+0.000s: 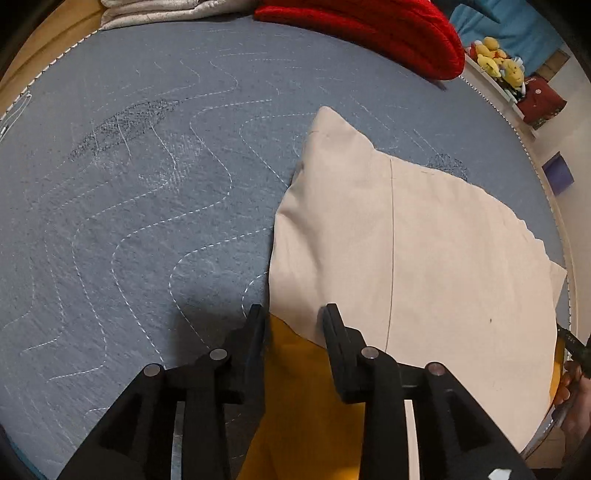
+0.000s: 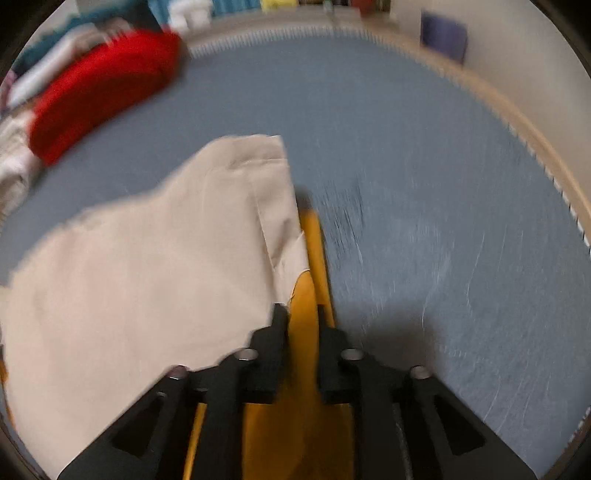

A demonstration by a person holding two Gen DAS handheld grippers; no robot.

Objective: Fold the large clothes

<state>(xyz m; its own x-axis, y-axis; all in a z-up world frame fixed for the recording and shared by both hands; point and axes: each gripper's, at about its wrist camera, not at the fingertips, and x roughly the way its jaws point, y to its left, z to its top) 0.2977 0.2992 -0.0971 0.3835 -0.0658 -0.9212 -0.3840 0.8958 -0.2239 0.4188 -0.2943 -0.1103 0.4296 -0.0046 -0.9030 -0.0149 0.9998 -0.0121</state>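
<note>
Both my claws released over the beige cotton garment (image 1: 406, 258) with its mustard-yellow layer (image 1: 295, 387).
My left claw (image 1: 291, 314) and right claw (image 2: 301, 312) gape; only the left view shows yellow plush toys (image 1: 495, 59) beyond the grey quilted bed (image 1: 147, 184).

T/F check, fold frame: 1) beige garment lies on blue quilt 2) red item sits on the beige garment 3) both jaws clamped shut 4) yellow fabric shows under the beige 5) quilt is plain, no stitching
1) True: the beige garment lies on the blue quilt.
2) False: the red item sits apart, at the far edge.
3) False: left gripper and right gripper stand open.
4) True: yellow fabric.
5) False: wavy white stitching.
</note>
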